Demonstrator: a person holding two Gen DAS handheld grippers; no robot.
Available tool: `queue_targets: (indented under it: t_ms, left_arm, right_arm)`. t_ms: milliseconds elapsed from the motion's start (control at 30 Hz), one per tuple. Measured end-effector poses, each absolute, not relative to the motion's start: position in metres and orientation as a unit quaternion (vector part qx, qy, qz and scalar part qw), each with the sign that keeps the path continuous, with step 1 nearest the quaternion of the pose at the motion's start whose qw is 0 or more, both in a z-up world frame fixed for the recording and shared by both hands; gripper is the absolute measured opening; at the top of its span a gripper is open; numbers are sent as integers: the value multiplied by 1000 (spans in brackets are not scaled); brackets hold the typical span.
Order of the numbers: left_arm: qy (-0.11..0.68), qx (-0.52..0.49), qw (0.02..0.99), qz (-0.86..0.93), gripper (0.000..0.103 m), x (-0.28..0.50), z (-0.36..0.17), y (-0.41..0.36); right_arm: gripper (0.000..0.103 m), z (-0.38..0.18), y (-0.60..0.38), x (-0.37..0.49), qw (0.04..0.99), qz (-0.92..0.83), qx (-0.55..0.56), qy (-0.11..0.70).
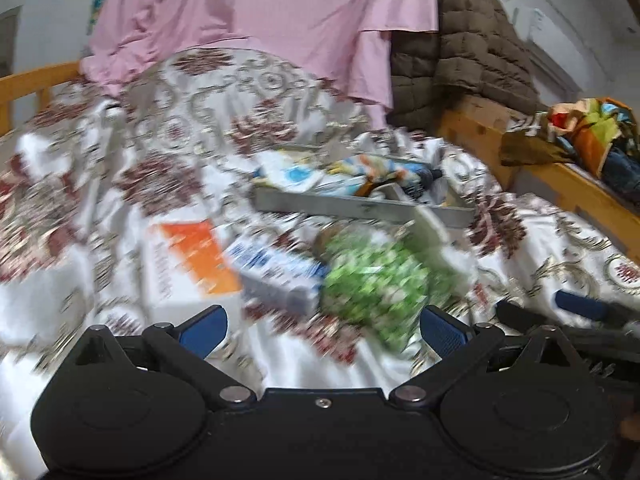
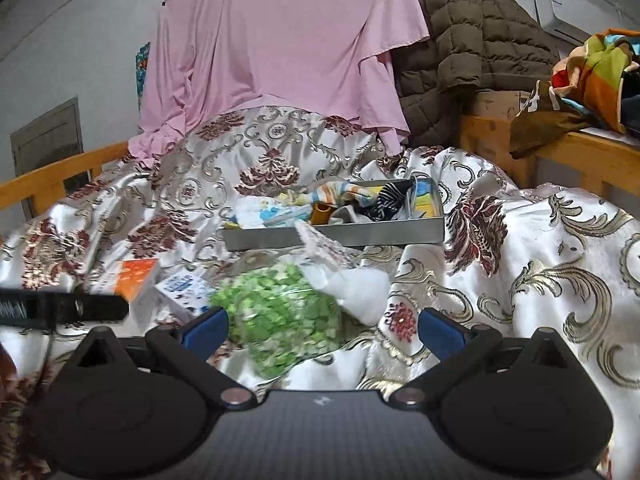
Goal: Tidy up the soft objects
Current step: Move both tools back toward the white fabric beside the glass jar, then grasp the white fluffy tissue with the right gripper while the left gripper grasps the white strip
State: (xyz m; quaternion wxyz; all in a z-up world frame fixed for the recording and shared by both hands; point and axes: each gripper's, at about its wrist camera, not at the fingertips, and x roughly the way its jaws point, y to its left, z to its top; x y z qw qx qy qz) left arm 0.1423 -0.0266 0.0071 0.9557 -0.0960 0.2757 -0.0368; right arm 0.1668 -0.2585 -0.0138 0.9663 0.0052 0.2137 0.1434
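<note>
Green-speckled bag: a soft clear bag of green and white pieces (image 2: pixel 280 312) lies on the floral satin bedspread (image 2: pixel 520 264), just in front of the grey tray (image 2: pixel 336 236) already holding folded cloths and packets.
Direction from jaws: in the right wrist view the bag sits straight ahead and a little left of centre, almost between the fingertips; in the left wrist view the same bag (image 1: pixel 372 280) lies ahead and to the right.
Long axis: blurred, but it seems to run from near-left to far-right, its white end (image 2: pixel 360 284) pointing toward the tray.
Right gripper (image 2: pixel 322 326): jaws spread wide, holding nothing.
Left gripper (image 1: pixel 322 326): jaws spread wide, empty.
Nearer hand: the right, by my judgement.
Neighbours: an orange-and-white box (image 1: pixel 188 260) and a blue-and-white carton (image 1: pixel 280 272) lie just left of the bag, the carton touching it.
</note>
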Motion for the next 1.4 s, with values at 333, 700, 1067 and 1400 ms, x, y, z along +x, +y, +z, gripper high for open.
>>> queue_targets:
  t_ms: [333,700,1067,1400]
  left_arm:
    - [301,-139,931,-151,102,243,23,-57]
    - [383,-182,889,-173,101,335,5,-96]
    - [404,-182,879,-176,78,358,4,-110]
    - [436,-139,876,-154,38,366,2,-129]
  right_arm:
    - [103,-30,-273,212,961,172,40,213]
    - [102,-46,-296,259,941,180,133,253]
    - [89,-55,-298,278,926,195,174,274]
    - [79,-55,-301,280,917,196,202,284]
